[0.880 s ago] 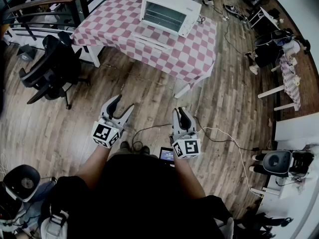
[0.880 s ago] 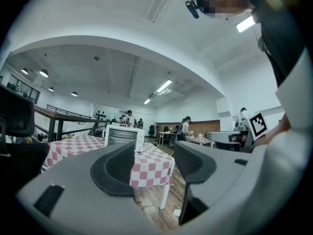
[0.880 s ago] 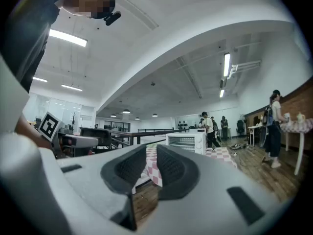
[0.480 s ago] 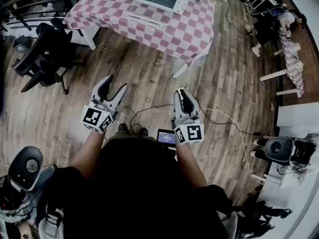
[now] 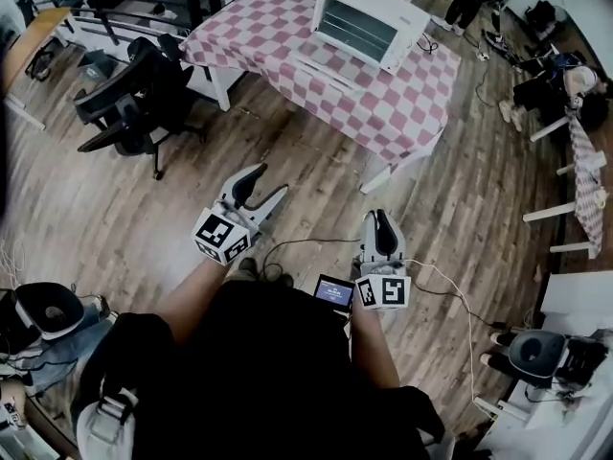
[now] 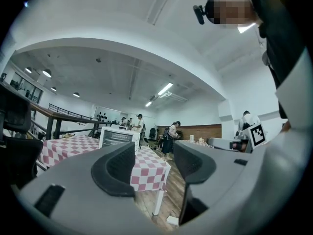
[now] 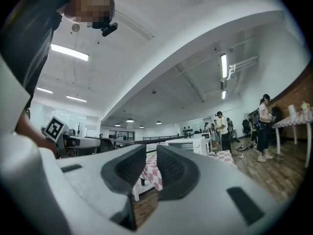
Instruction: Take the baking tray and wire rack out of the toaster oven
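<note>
Nearest, both tools are held out level at waist height over the wooden floor [image 5: 287, 151], well short of anything to grasp; the left tool [image 5: 270, 180] has its jaws standing apart with nothing between them; the right tool [image 5: 380, 216] has its jaws drawn nearly together, with only a thin slit showing between the pads, and it is empty too; a small lit screen [image 5: 333, 292] sits at the person's waist between the two arms.

Farther off, to the left, is a black office chair [image 5: 134, 103]; beyond it is the table [image 5: 383, 113] under a pink-and-white checked cloth, and on it the white toaster oven [image 5: 369, 24], its front turned this way; the baking tray and wire rack cannot be made out from here, so I judge them to be inside it, and I cannot tell if the door is down.

The step in hand looks like the approach, with nothing of the task touched yet; next the person needs to walk up to the table, bring the tools level with the oven's mouth, check that the door is open, and set open jaws on the lip of the tray or rack.
</note>
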Tool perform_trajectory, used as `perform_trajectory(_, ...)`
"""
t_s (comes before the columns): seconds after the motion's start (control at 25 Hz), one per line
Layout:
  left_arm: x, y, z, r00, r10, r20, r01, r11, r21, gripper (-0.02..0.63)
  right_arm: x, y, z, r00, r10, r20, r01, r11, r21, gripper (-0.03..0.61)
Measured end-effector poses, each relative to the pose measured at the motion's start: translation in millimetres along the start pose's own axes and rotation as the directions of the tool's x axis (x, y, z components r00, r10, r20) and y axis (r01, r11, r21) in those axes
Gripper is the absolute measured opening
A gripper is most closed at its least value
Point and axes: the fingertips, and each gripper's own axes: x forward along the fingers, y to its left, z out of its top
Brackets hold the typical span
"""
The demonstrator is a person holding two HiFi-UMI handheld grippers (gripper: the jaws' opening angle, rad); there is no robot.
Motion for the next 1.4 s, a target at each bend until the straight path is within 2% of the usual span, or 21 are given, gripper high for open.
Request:
perform_trajectory(0.16,10,-8,2,1.000,0.021,0.014,-0.021,1.000,0.022,0.229,-1,-20,3,1.000,0.014,0.013,-0.014,1.000,-0.010,0.069)
perform_trajectory(0.48,20,-13,-15,0.998,0.054,-0.013,-0.054,0.998,-0.022,0.229,-8,-42,-19,0.999,0.023,-0.039,-0.021,0.999,0.028,0.069)
perform_trajectory(0.8,65,4,-24,0.999,0.034,-0.014,-0.034,0.998,-0.046,0.229,24,-77,-26,0.998,0.013,-0.058,-0.012,1.000,0.024,0.069)
perform_trajectory(1.2,167,77,-27,1.000,-0.002,-0.001,0.002,0.994,-0.114,0.229,133,-124,-32,0.995,0.017,-0.101,-0.017,1.000,0.004,0.069)
perform_trajectory(1.4,224,127,-18,1.000,-0.006,0.018,0.009,0.979,-0.202,0.229,201,-150,-22,0.995,0.016,-0.102,-0.019,0.999,-0.031,0.069)
